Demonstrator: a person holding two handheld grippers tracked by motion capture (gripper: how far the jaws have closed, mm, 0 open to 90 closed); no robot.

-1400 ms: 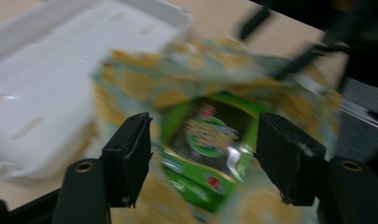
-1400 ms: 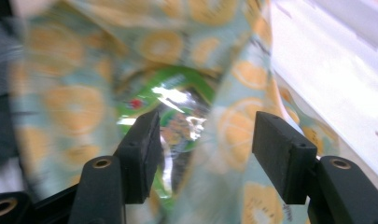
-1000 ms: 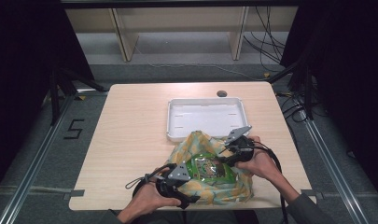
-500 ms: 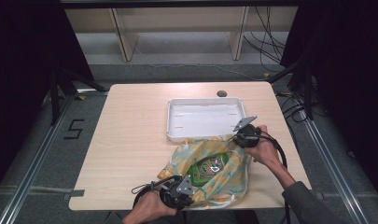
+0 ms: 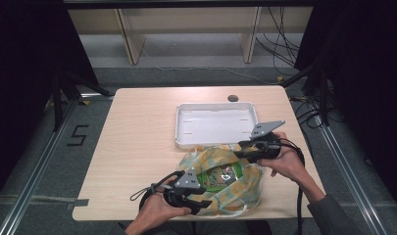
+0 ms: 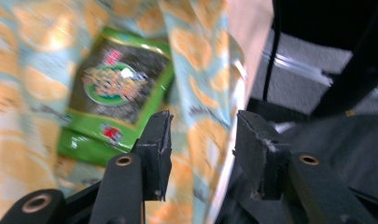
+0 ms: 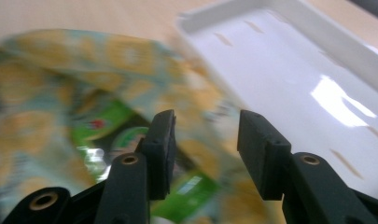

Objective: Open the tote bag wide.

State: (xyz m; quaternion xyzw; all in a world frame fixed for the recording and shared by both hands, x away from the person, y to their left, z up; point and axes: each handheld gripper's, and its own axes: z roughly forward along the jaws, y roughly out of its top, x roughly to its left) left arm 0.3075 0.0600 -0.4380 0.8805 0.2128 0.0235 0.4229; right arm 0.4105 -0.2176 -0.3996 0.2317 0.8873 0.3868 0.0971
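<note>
My left fingers [image 6: 203, 154] have just been opening astride the bag [image 5: 220, 178] rim, not pinching. My right fingers [image 7: 205, 149] have opened too, empty, leaving the green packet [image 6: 114, 88] exposed.

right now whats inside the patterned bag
A green snack packet lies inside the open patterned bag, its round label facing up. The cloth covers the packet's edges and anything beneath it, so whether more is inside cannot be told.
</note>
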